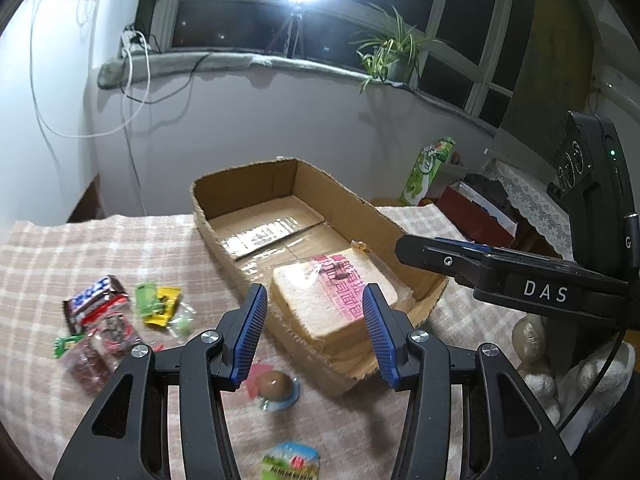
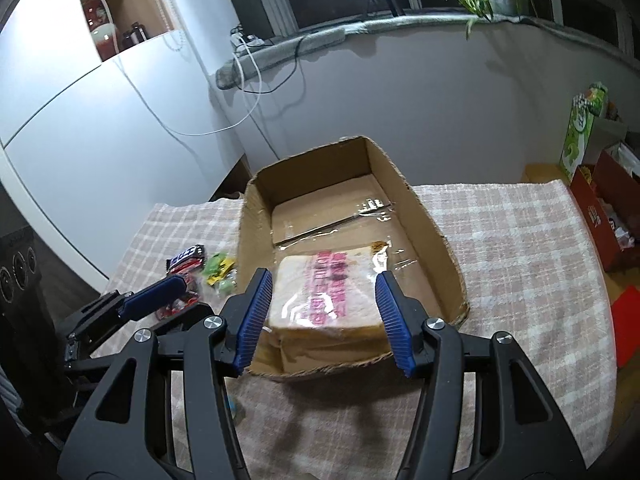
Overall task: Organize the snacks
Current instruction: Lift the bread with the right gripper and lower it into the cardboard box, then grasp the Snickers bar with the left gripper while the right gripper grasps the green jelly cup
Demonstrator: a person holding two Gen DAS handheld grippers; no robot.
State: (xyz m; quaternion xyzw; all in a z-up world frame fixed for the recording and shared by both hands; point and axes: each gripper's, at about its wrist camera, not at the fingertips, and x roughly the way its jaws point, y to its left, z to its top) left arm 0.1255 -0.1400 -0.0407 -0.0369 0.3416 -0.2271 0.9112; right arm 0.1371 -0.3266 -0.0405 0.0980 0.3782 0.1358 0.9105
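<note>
A cardboard box (image 1: 416, 236) (image 2: 436, 232) lies open on the checked cloth. A bag of sliced bread (image 1: 336, 292) (image 2: 328, 292) with pink print rests in its near end. My left gripper (image 1: 314, 300) hovers in front of the bread, open, its pads clear of the bag. My right gripper (image 2: 322, 280) is also open just short of the bread, and its dark body (image 1: 424, 254) reaches in from the right. The left gripper's blue pad (image 2: 160, 294) shows at left. Loose snack packets (image 1: 104, 320) (image 2: 200, 268) lie left of the box. A brown sweet in a cup (image 1: 276, 386) sits near me.
A green-labelled packet (image 1: 290, 462) lies at the near edge. A green carton (image 1: 428, 168) and a red box (image 1: 476, 212) stand off the table's right end. Pale plush items (image 1: 532, 344) are at lower right. Behind the box are a wall, hanging cables, a potted plant and a bright lamp.
</note>
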